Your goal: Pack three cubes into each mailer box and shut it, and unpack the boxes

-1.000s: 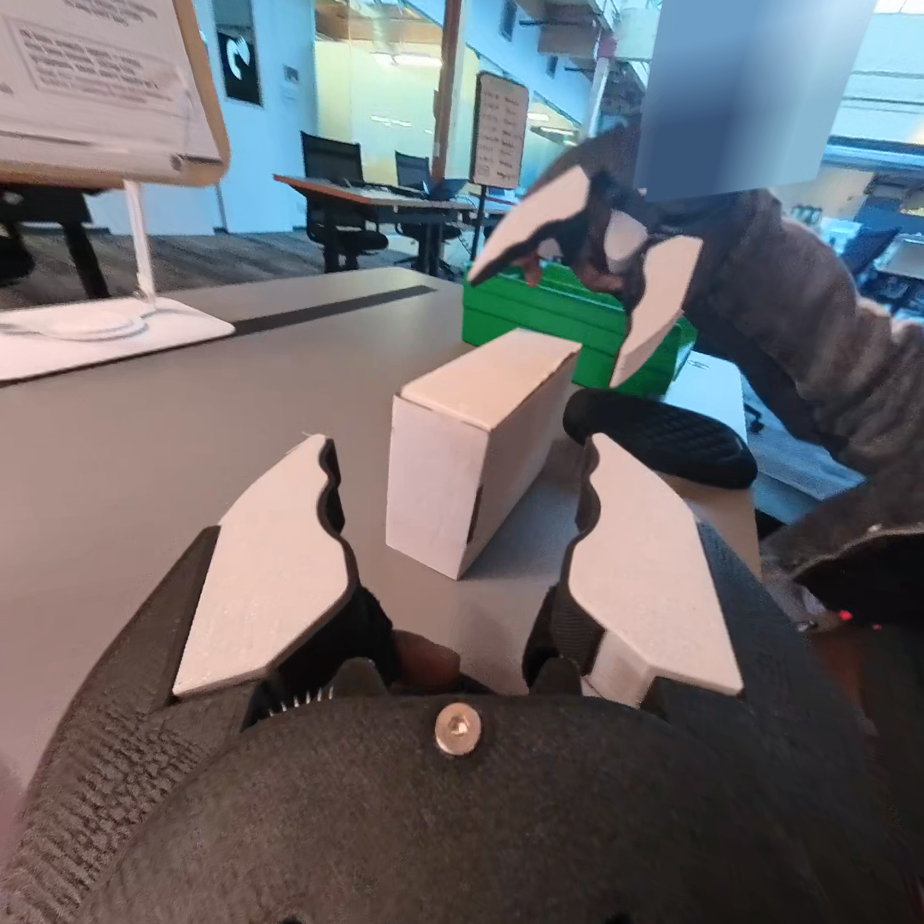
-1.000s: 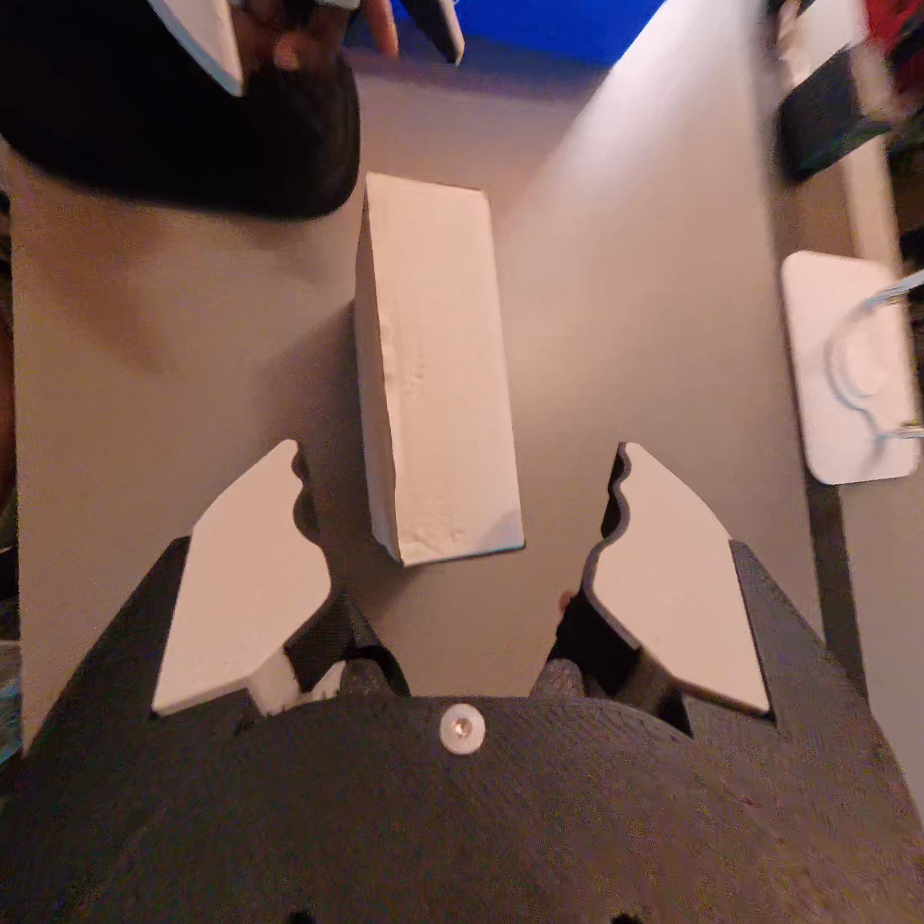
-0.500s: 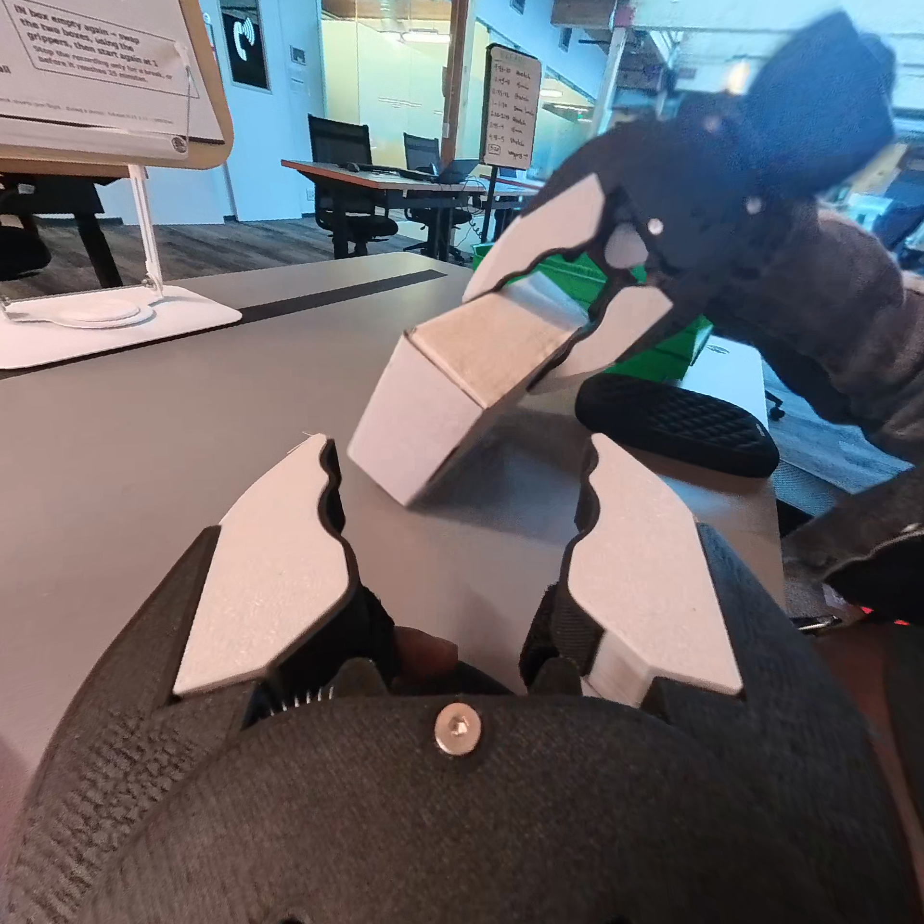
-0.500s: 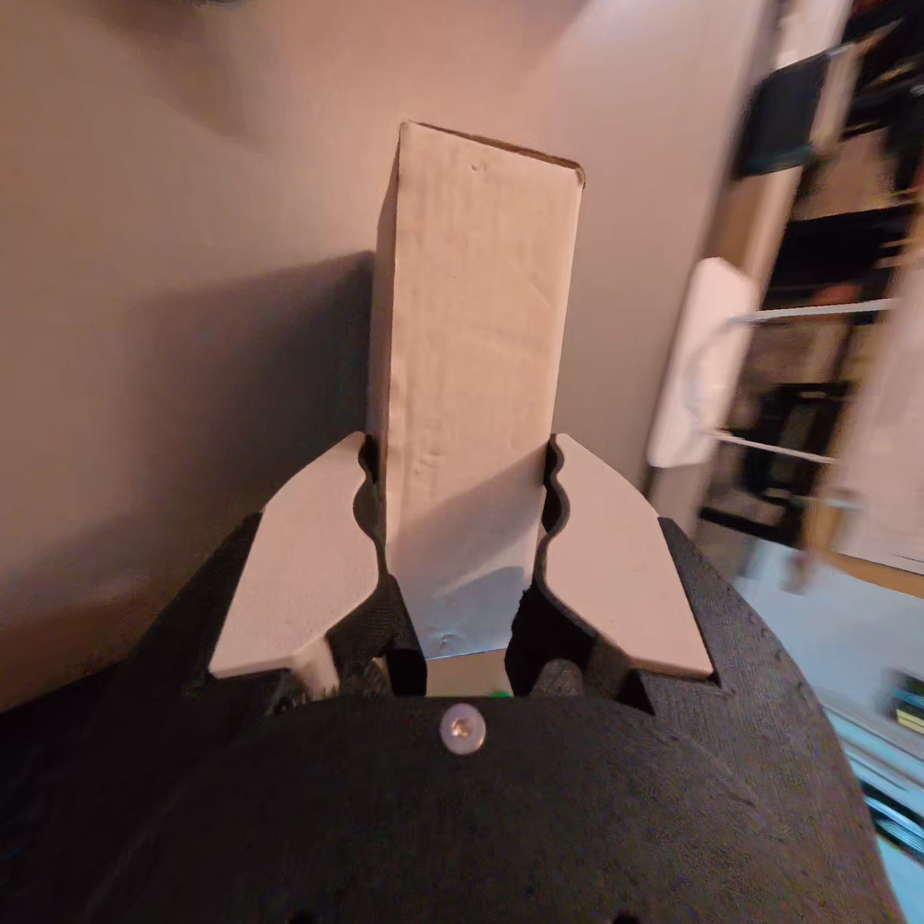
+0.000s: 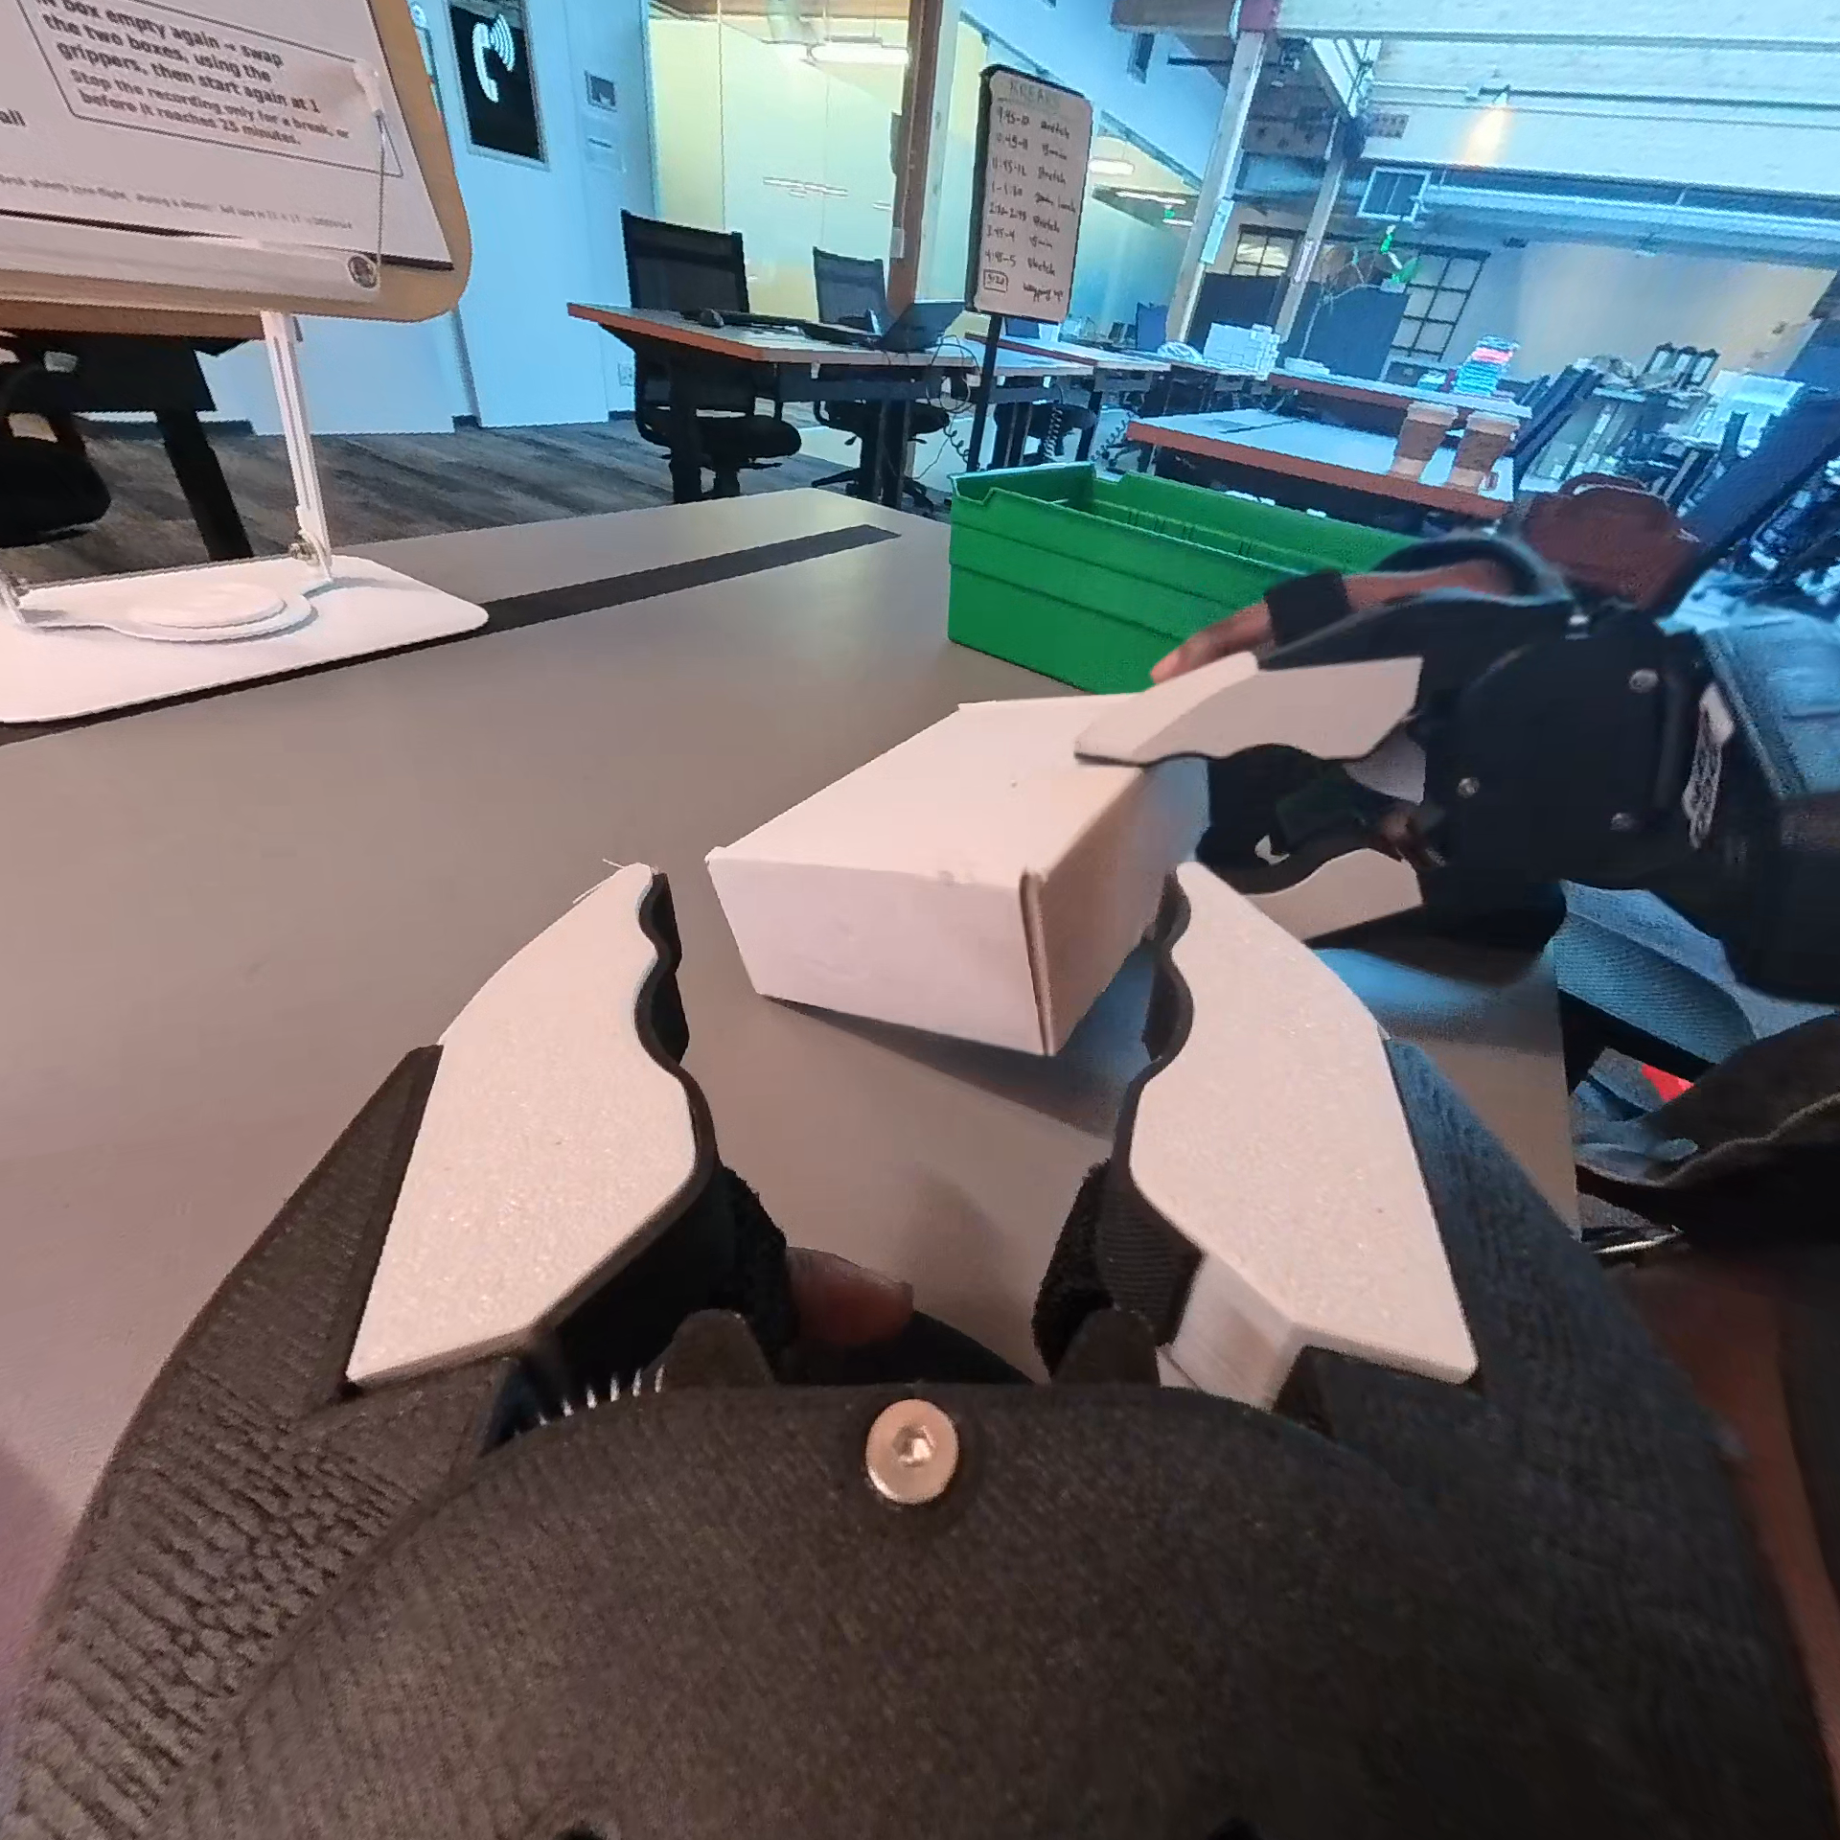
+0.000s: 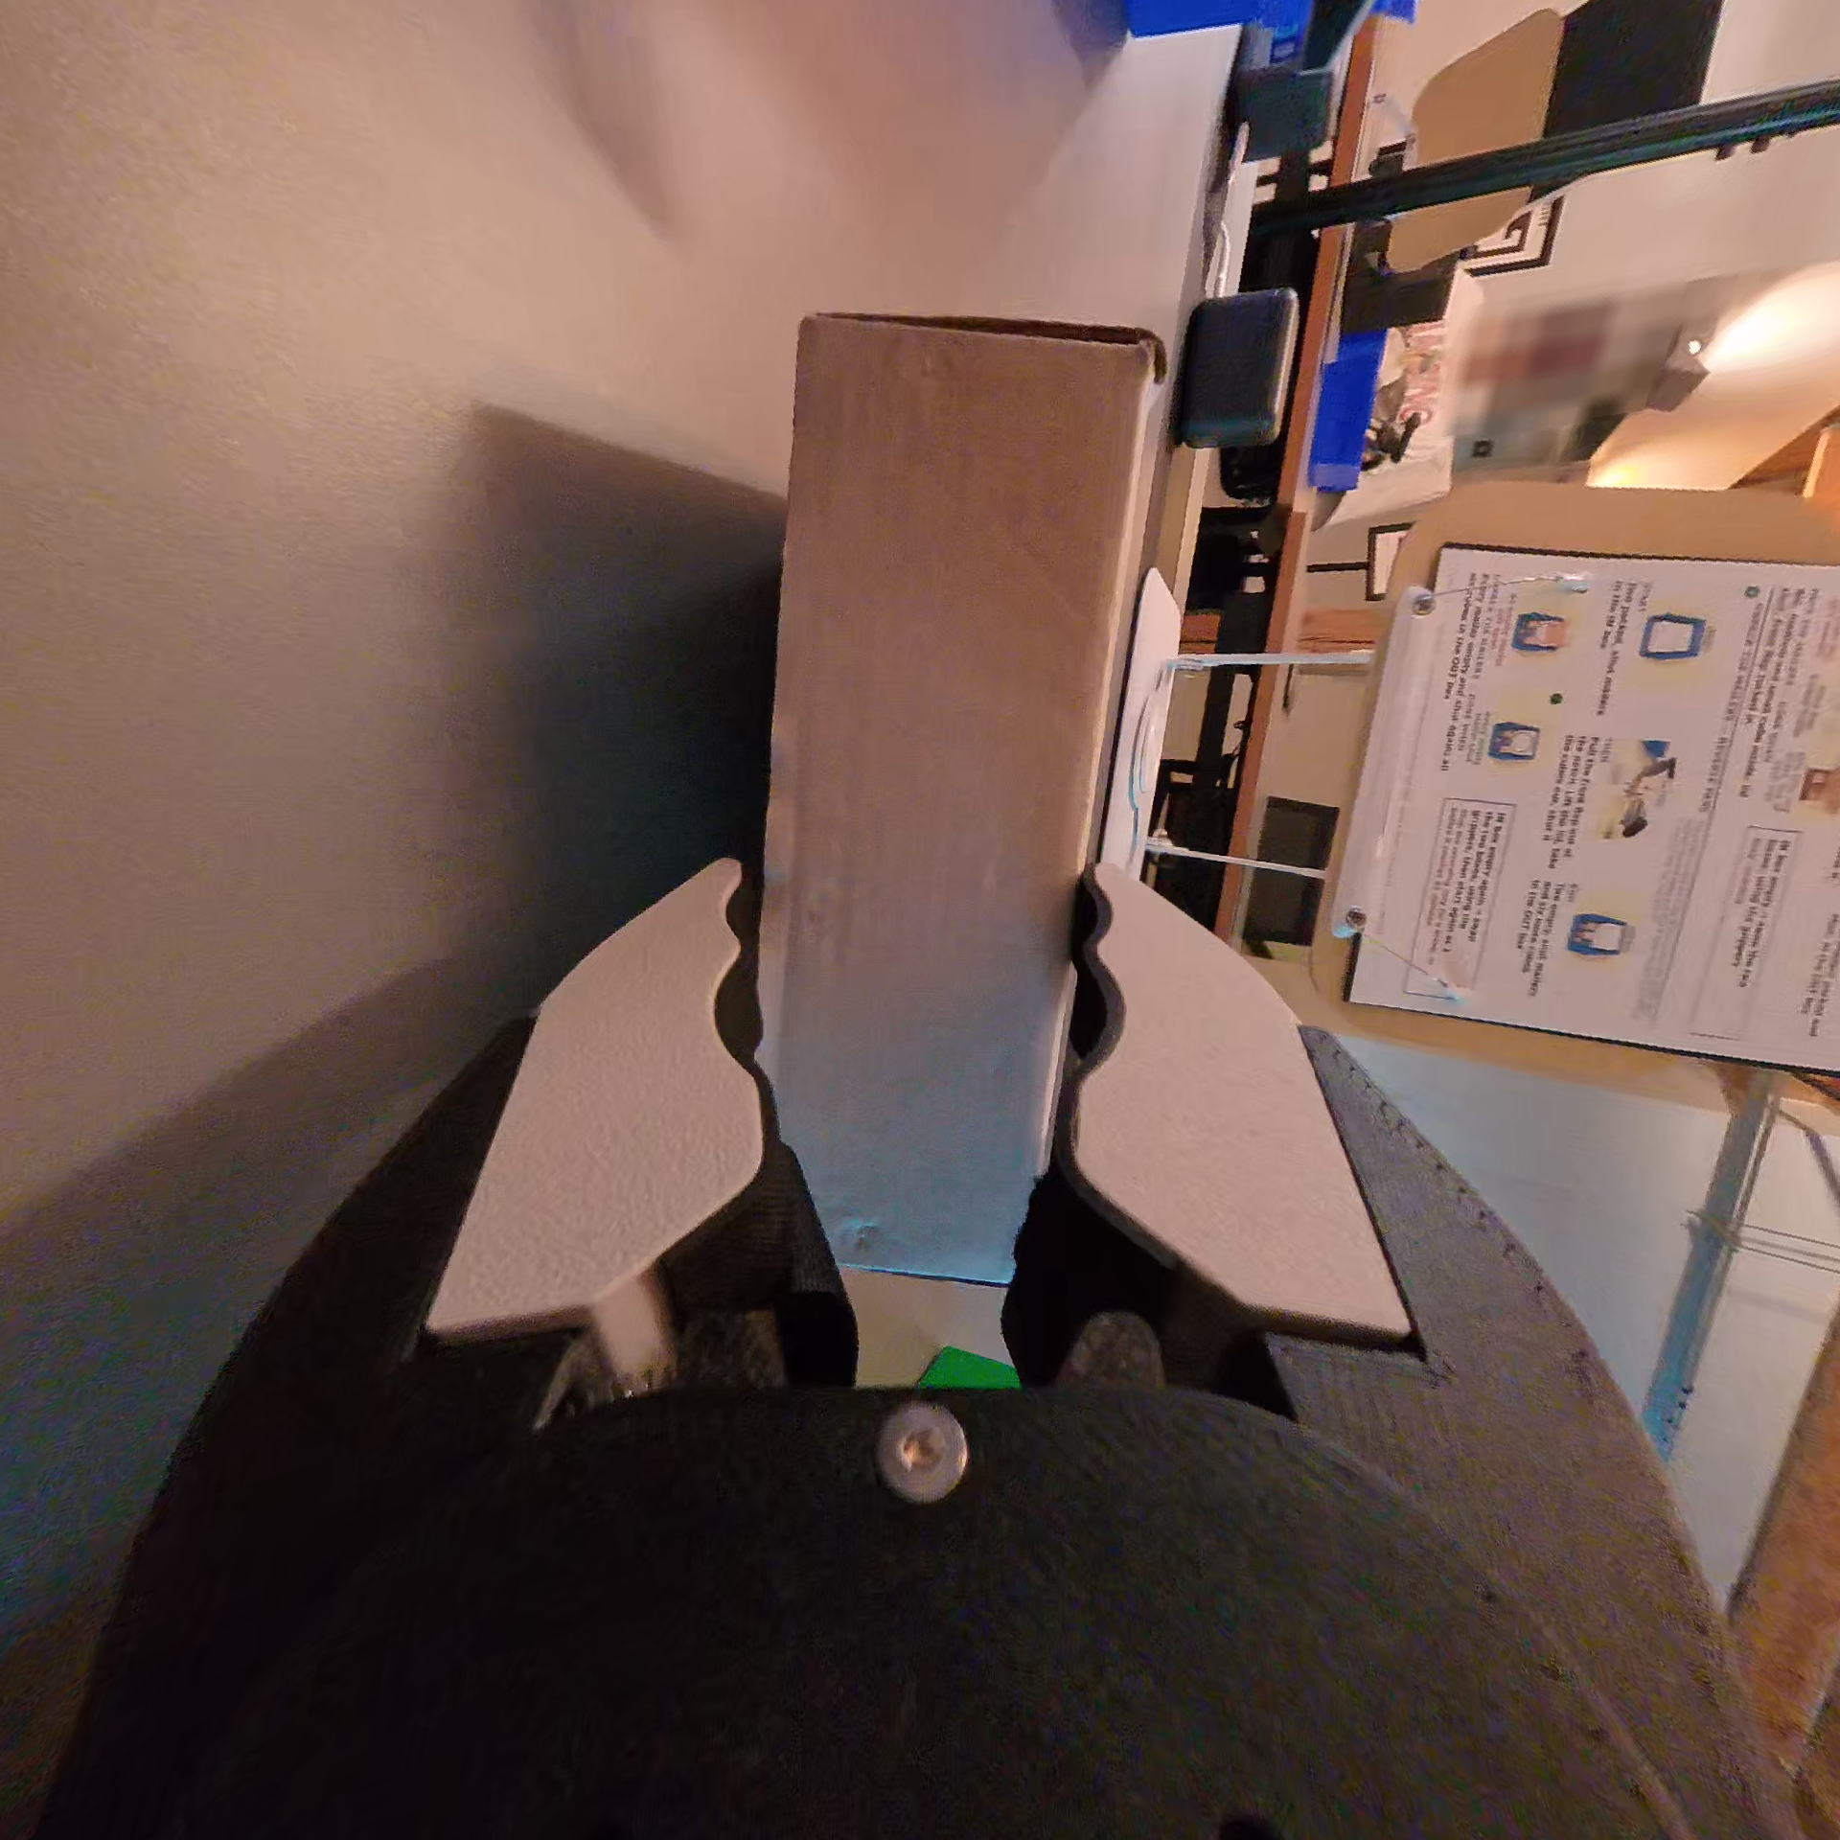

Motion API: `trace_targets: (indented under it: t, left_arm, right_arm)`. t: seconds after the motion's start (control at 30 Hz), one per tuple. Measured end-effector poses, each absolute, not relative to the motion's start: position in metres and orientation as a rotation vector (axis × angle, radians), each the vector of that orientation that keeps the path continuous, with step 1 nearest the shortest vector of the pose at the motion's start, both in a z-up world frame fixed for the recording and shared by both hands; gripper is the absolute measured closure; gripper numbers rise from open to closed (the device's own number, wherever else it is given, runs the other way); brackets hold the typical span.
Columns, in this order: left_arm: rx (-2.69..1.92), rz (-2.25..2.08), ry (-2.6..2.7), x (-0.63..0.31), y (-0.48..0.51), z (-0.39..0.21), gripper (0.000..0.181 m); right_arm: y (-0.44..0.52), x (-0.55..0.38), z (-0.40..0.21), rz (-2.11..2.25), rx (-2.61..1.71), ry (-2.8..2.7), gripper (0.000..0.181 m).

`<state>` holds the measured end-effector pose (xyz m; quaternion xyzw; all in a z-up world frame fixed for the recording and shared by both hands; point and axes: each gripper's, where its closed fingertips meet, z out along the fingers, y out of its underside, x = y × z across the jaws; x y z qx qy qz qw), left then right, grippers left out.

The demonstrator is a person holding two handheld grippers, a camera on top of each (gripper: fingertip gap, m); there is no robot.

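Observation:
A closed white mailer box (image 5: 926, 866) lies lengthwise on its side, low over the grey table (image 5: 299, 846). I cannot tell if it touches the table. My right gripper (image 6: 911, 876) is shut on the box (image 6: 956, 647), clamping its near end between both fingers. In the left wrist view the right gripper's upper finger (image 5: 1265, 707) lies across the box's far end. My left gripper (image 5: 906, 886) is open and empty, with its fingertips on either side of the box's near end and not touching it. No cubes are in view.
A green bin (image 5: 1095, 587) stands behind the box. A white stand base (image 5: 199, 617) with an instruction board is at the far left, and the board also shows in the right wrist view (image 6: 1593, 816). A person's hand (image 5: 1225, 637) is on the right gripper. There is about 12 cm between the tips of the two grippers.
My right gripper came down over the box, shut on it, tilted it up, then turned it down flat in front of my left gripper. The left gripper stayed open and barely moved.

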<state>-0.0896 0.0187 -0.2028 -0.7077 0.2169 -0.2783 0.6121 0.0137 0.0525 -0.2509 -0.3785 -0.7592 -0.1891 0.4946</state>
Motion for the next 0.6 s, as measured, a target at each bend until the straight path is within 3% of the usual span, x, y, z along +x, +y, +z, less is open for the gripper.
trace_targets:
  t: [0.23, 0.47, 0.6]
  left_arm:
    - [-1.626, -0.635, 0.527, -0.087, 0.017, -0.203, 0.089]
    - [-1.625, -0.617, 0.558, -0.084, 0.015, -0.204, 0.087]
    - [-1.62, -0.614, 0.558, -0.084, 0.015, -0.204, 0.087]
  right_arm:
    - [0.041, 0.021, -0.273, -0.371, -0.999, -1.932, 0.112]
    - [0.029, 0.018, -0.237, 0.328, -1.407, -2.057, 0.054]
    - [0.057, 0.023, -0.242, 0.304, -1.611, -2.21, 0.035]
